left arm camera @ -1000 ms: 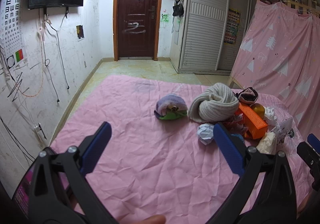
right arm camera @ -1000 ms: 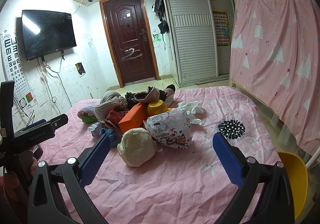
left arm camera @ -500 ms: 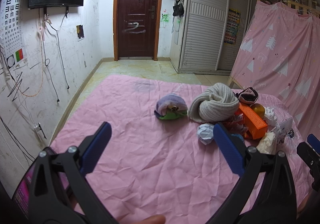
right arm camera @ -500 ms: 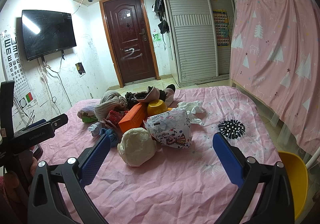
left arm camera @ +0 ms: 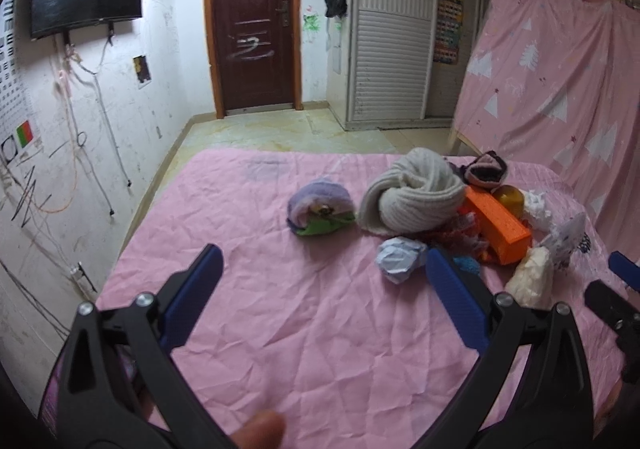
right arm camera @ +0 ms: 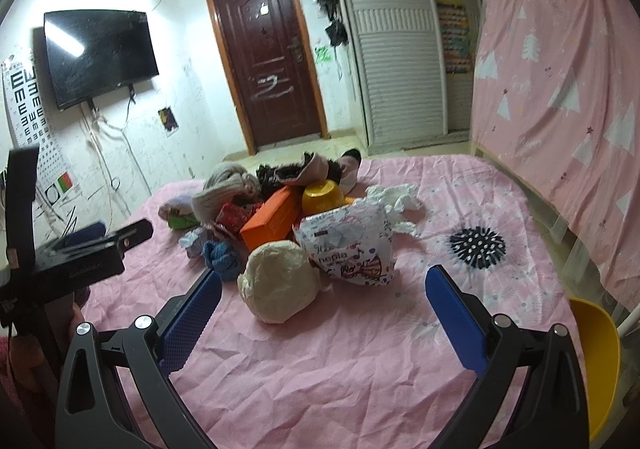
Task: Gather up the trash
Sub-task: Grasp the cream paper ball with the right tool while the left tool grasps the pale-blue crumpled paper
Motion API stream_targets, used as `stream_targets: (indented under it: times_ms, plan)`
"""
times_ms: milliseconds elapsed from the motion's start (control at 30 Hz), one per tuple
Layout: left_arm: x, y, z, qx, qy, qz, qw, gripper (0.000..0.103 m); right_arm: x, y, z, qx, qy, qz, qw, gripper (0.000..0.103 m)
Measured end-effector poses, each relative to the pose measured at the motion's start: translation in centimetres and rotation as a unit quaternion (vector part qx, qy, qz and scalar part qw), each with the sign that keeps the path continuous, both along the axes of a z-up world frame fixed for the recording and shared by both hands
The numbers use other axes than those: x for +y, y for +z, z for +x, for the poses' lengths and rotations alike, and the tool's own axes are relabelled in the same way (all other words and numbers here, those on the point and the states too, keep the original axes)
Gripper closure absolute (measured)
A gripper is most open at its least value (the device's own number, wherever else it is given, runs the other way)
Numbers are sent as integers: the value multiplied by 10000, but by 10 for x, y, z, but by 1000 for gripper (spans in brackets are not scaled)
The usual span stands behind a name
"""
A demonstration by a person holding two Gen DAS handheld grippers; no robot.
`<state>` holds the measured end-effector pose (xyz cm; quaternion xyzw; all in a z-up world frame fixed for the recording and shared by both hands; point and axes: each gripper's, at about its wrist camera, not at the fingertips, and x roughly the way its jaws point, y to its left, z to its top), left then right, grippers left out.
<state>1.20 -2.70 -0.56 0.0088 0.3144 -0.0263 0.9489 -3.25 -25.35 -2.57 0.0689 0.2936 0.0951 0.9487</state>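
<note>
Pink bedsheet stretches under both grippers. Left gripper and right gripper gape wide, holding nothing. Crumpled paper ball sits just beyond the left gripper's right finger; a cream wad lies ahead of the right gripper.

A pink sheet carries a black spiky print. On it lie an orange box, a yellow bowl, a cream wad, a white wrapper with coloured lettering, a pale blue paper ball, a grey-white knit and a lilac-and-green bundle. Pink curtain, white tree pattern. Gripper pads blue.
</note>
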Motion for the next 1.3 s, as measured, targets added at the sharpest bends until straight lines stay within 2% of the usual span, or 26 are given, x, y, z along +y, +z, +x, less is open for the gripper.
stream_targets:
  times_ms: [100, 233, 367, 500, 733, 833, 900, 1033, 1133, 1200, 1300]
  plan:
    - [-9, 6, 5, 144, -175, -5, 9997, 7, -2, -3, 4, 113, 125, -71, 9998, 8]
    - [-26, 4, 17, 665, -476, -152, 9965, 14, -7, -1, 4, 201, 317, 30, 9993, 8]
    - [-36, -3, 27, 919, -543, 59, 9943, 17, -4, -2, 6, 426, 807, 322, 9953, 8]
    - [-41, -9, 34, 1140, -612, 253, 9913, 25, 9, -2, 11, 586, 1144, 223, 9915, 8]
    - [-45, -20, 45, 1458, -982, 475, 9833, 32, 31, -7, 29, 856, 1398, 28, 9865, 12]
    - [-41, -26, 55, 1613, -1055, 391, 9805, 37, 34, -11, 36, 989, 1389, -2, 9854, 21]
    - [-37, -29, 63, 1757, -1085, 276, 9781, 42, 35, -14, 41, 1072, 1393, 0, 9844, 31]
    - [-33, -36, 71, 1920, -1093, 82, 9753, 51, 33, -20, 48, 1204, 1356, 10, 9834, 39]
    - [-30, -37, 72, 1859, -1076, 42, 9766, 62, 30, -22, 49, 1243, 1372, 95, 9827, 49]
    - [-29, -36, 71, 1838, -1071, 11, 9771, 75, 30, -23, 50, 1246, 1401, 109, 9822, 57]
    - [-28, -36, 69, 1821, -1068, -76, 9774, 78, 30, -21, 47, 1193, 1448, 140, 9821, 57]
